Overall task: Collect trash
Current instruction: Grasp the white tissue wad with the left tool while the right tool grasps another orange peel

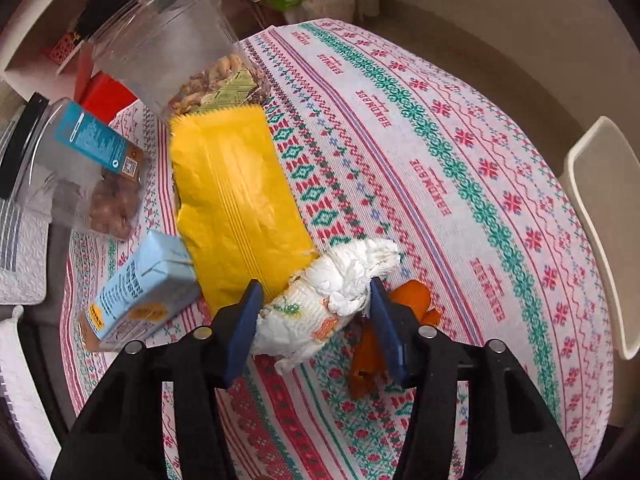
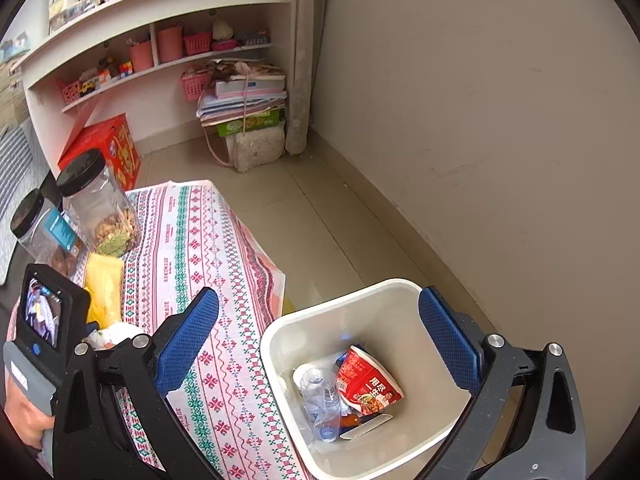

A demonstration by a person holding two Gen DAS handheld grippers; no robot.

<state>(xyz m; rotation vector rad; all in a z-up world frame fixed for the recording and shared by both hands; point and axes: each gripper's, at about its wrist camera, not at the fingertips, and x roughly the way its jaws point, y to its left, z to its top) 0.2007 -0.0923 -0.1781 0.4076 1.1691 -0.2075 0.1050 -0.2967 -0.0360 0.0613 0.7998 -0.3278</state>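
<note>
A crumpled white paper towel (image 1: pixel 320 300) with coloured print lies on the patterned tablecloth (image 1: pixel 440 184). My left gripper (image 1: pixel 315 284) is shut on it, a blue pad pressing each side. Orange peel pieces (image 1: pixel 412 298) lie just right of the towel and partly behind the right finger. A yellow wrapper (image 1: pixel 236 200) and a light-blue carton (image 1: pixel 148 292) lie to the left. My right gripper (image 2: pixel 320 296) stands open with nothing in it, over the white bin (image 2: pixel 280 332). The bin holds a red noodle cup (image 2: pixel 368 384) and a clear bottle (image 2: pixel 320 400).
Two clear jars with black lids, one with nuts (image 1: pixel 168 40) and one with a blue label (image 1: pixel 80 160), stand at the table's far left. The bin sits on the tiled floor (image 2: pixel 320 208) against the table's right edge. Shelves (image 2: pixel 160 40) and stacked papers stand behind.
</note>
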